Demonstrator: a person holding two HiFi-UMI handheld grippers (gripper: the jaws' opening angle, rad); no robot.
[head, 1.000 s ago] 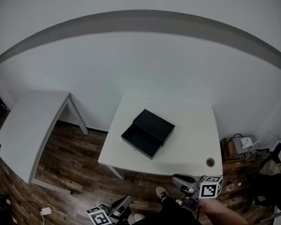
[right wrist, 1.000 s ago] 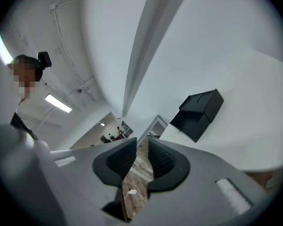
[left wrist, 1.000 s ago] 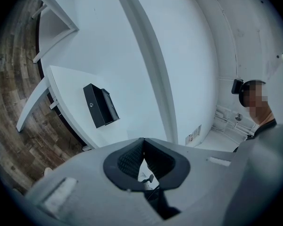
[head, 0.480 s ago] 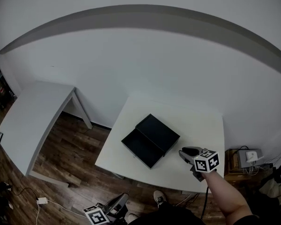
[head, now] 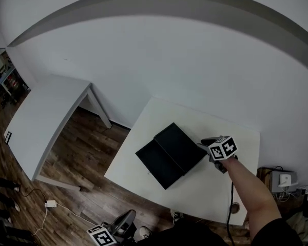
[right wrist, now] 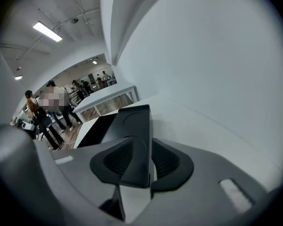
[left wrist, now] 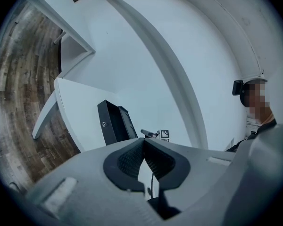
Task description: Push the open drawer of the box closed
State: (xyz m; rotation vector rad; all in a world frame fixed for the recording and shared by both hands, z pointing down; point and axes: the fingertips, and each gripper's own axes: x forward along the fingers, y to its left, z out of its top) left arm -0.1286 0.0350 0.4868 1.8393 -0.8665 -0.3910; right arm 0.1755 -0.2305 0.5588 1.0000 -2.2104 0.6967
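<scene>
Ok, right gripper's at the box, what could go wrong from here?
1. The right gripper is at the box's closed end, away from the open drawer; a push from here may slide the whole box toward the table edge.
2. Its jaws are opening with the box's corner between them, so they could snag and twist it.
3. The left gripper is shut, off the table, bracing nothing.
</scene>
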